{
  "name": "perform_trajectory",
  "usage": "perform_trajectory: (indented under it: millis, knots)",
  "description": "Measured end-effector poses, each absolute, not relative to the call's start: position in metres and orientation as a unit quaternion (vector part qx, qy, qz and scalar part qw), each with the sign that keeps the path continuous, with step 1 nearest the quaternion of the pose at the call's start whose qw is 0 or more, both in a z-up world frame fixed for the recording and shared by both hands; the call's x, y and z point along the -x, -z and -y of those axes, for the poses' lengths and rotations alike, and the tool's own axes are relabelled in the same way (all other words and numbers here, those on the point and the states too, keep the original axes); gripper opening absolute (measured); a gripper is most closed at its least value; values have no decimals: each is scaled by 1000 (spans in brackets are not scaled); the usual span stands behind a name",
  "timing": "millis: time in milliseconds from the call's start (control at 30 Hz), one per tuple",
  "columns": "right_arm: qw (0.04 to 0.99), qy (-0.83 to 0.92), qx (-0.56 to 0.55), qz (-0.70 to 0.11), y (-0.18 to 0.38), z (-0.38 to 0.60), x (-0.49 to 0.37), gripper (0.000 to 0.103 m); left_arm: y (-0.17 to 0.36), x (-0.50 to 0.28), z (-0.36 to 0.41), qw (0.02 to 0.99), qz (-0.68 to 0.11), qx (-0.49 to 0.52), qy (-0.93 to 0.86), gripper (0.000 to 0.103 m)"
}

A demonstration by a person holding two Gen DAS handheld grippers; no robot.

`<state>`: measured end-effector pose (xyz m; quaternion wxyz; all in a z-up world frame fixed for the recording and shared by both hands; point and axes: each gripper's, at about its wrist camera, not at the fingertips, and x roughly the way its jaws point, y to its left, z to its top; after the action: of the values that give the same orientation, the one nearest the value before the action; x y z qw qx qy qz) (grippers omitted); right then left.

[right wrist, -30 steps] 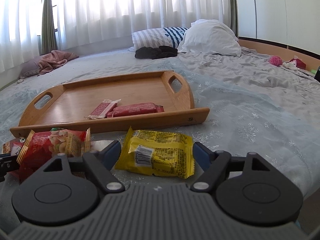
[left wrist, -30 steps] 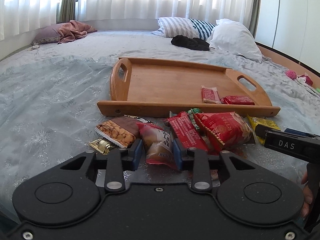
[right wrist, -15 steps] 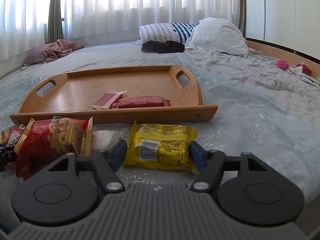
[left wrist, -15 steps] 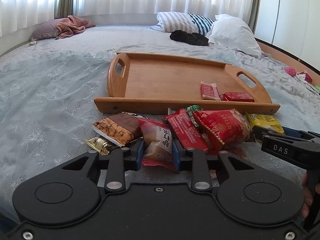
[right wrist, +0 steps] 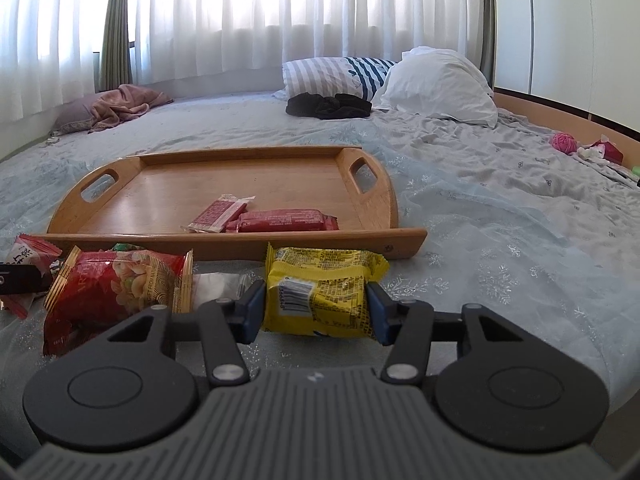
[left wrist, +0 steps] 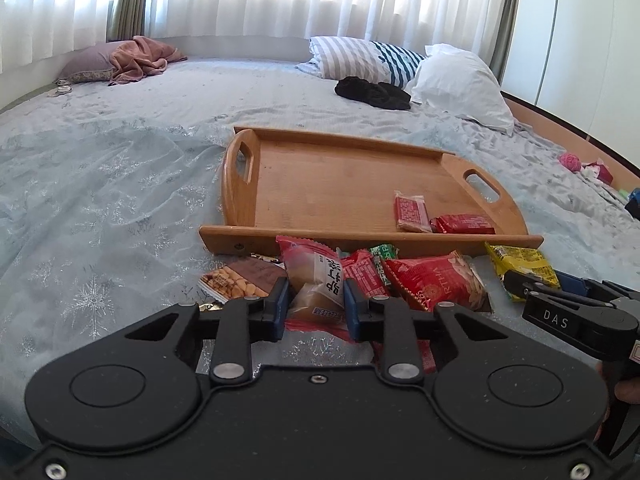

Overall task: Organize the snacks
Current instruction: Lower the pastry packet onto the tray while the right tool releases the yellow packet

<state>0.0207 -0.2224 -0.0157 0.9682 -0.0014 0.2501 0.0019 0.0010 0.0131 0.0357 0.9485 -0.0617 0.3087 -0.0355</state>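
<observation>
Two snacks already lie inside the wooden tray (left wrist: 328, 184), both near its front rail: a flat red-and-white bar (left wrist: 410, 213) and a red wrapped bar (left wrist: 462, 224) touching it. In front of that rail, on the bed (left wrist: 100, 184), a loose heap holds at least six more packets, some overlapping so an exact count is uncertain.

One is the pink cake packet (left wrist: 316, 284), which the left tool (left wrist: 315, 311) has closed its blue pads on from both sides; its upper end overlaps the tray's front rail in the left wrist view. One is the yellow packet (right wrist: 320, 292), just short of the tray's front right corner, with the right tool (right wrist: 316, 312) pressed against both its side edges.

Between these two, against the tray's front rail, sit a large red nut bag (left wrist: 434, 284), a narrow red packet (left wrist: 364, 272) and a small green wrapper (left wrist: 382, 252). A peanut-picture packet (left wrist: 240, 280) lies left of the cake packet, below the tray's front left corner.

Beyond the tray's far rail are a striped pillow (left wrist: 356, 58), a white pillow (left wrist: 460, 84) and a black cloth (left wrist: 372, 92). A pink blanket (left wrist: 140, 58) lies far off to the tray's left.
</observation>
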Motion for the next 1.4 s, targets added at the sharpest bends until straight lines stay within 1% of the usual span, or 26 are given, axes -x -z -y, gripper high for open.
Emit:
perform_trajectory:
  millis: [333,700,833,1000,1400]
  knots:
    - [972,6,-2,-236,3,230,-24,56,-58,-15,-12,955,-287,61,54,26]
    - [975,-15,-27,-219,-18,245,-51,56,-73,-62,-3,952,-278,84,95,26]
    - [975,-43,-33,-214,-22,252,-70,56,-71,-87,3,947,-287,94,111,26]
    - [973,-59,-15,-223,-21,251,-98,56,-62,-118,13,942,-301,93,115,26]
    - [957,-94,-35,-271,-2,249,-154,56,-32,-169,26,927,-339,115,112,26]
